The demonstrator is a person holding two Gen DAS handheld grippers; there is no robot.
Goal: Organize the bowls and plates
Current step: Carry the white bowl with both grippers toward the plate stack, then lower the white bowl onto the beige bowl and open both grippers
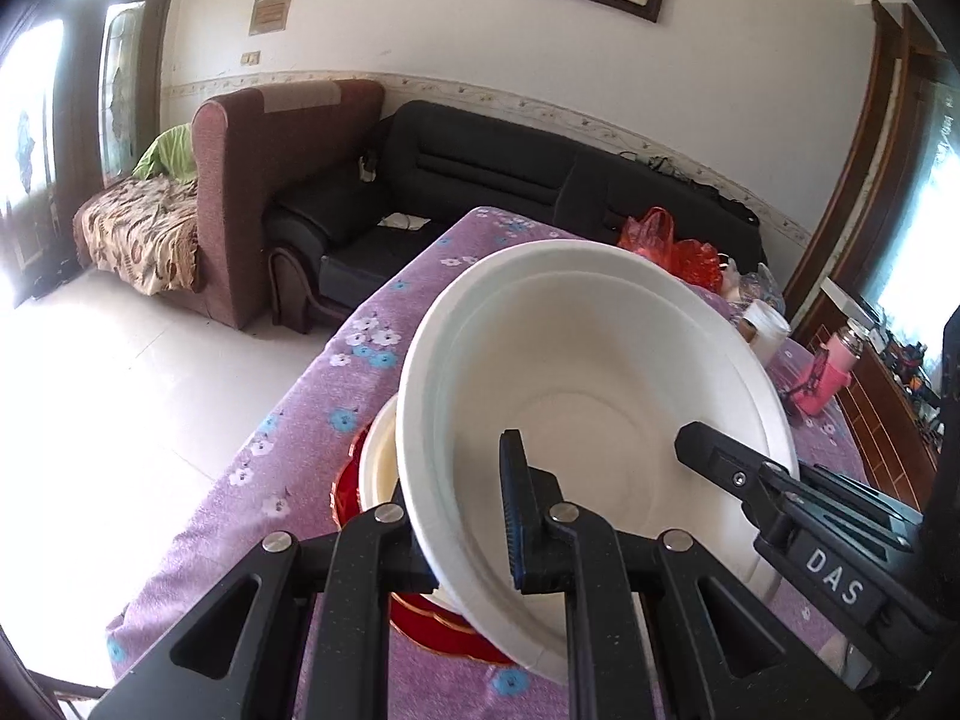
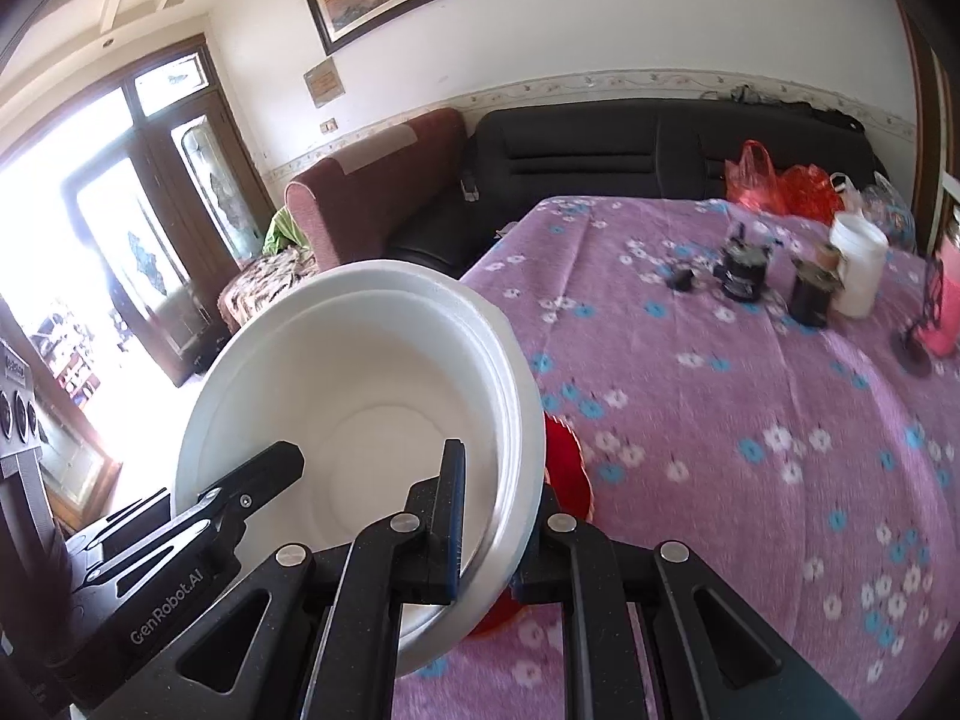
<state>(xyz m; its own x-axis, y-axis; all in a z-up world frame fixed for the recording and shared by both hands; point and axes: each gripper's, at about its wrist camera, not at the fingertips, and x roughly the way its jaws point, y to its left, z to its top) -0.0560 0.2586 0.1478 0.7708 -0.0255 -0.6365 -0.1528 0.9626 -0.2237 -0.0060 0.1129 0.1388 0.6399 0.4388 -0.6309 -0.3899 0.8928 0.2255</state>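
Two nested white bowls (image 1: 576,396), both hand-held grippers — clamped.

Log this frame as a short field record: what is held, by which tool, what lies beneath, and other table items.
held: white foam bowls, nested, tilted
left tool: shut on the near rim
right tool: shut on the opposite rim
beneath: cream bowl on red plate
surface: purple floral tablecloth
other items: white tub, red bags

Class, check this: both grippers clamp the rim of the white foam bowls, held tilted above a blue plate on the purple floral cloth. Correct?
One detail is wrong: the plate under the white foam bowls is red, not blue, as the left wrist view shows. The rest stands.
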